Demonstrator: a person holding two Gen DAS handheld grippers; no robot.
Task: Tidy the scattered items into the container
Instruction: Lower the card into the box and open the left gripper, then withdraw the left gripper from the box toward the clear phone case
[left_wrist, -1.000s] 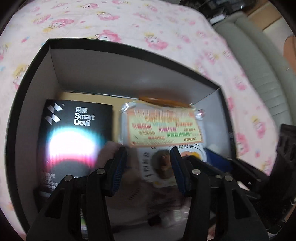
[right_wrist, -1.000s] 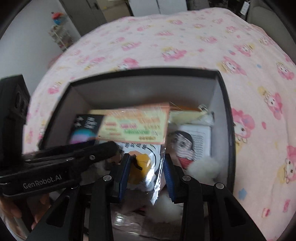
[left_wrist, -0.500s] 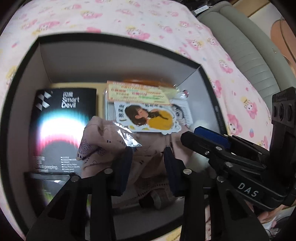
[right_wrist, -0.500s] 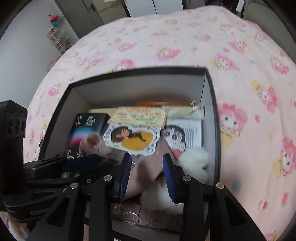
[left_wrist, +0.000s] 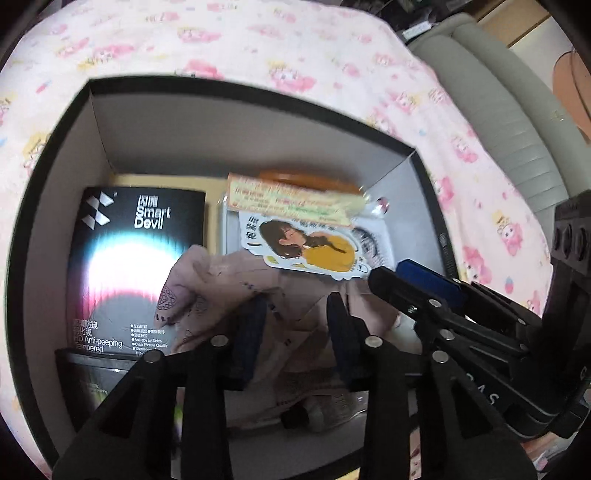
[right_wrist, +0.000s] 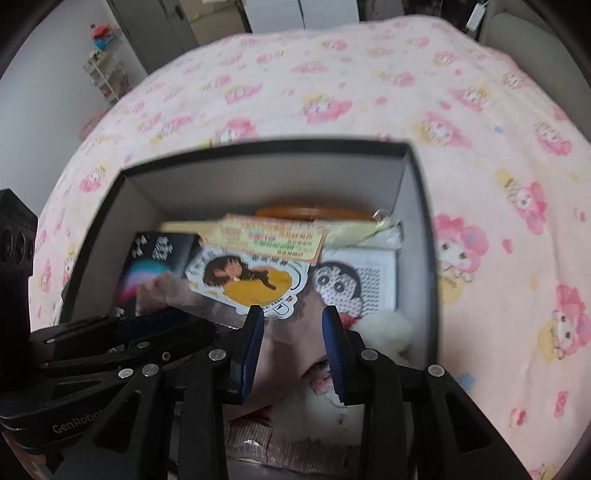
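Note:
A black box (left_wrist: 258, 92) (right_wrist: 258, 147) stands on the bed with items inside. A sticker packet (left_wrist: 317, 251) (right_wrist: 251, 284) showing a girl in yellow lies flat on a pink cloth (left_wrist: 229, 280) (right_wrist: 295, 332). Beside it is a black Smart Devil carton (left_wrist: 136, 258) (right_wrist: 155, 254). My left gripper (left_wrist: 295, 301) hovers over the cloth, jaws opening, pads pressing on nothing. My right gripper (right_wrist: 292, 310) hangs over the same cloth, jaws closing a little, gripping nothing. Each gripper's fingers (left_wrist: 406, 295) (right_wrist: 166, 325) show in the other's view.
A cartoon-boy card (right_wrist: 343, 288), white plush (right_wrist: 384, 328) and an orange item (right_wrist: 314, 212) also lie in the box. The pink character bedsheet (right_wrist: 369, 92) surrounds it. A grey padded bed edge (left_wrist: 498, 110) is at the right; a shelf (right_wrist: 103, 74) stands far left.
The sticker packet, between my right fingers a second ago, now lies flat in the box. My left jaws narrowed, and the left gripper shifted over the pink cloth.

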